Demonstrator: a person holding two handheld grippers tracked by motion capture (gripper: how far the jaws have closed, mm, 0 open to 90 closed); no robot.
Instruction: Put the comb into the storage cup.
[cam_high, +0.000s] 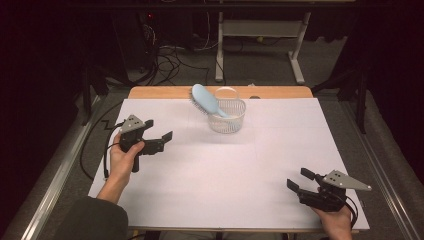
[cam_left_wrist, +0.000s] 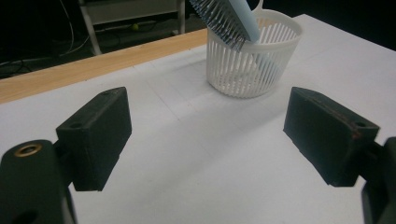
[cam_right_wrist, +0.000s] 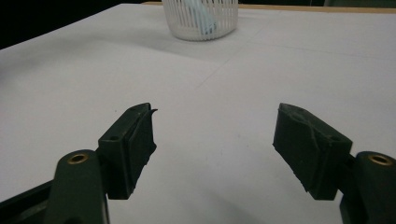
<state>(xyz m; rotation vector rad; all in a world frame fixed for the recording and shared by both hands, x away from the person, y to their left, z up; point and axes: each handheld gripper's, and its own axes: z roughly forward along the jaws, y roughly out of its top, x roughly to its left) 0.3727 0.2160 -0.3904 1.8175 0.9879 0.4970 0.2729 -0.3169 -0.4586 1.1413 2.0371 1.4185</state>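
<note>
A pale blue hairbrush (cam_high: 206, 99) leans handle-down in a white slatted basket (cam_high: 227, 120), far beyond both tongs. The left gripper (cam_high: 159, 135) and right gripper (cam_high: 299, 179) gape wide, empty, over the white-covered table (cam_high: 225, 170). Dark room, cables behind.

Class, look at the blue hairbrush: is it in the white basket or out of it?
In. The hairbrush stands handle-down inside the basket, its bristled head leaning out over the rim.
</note>
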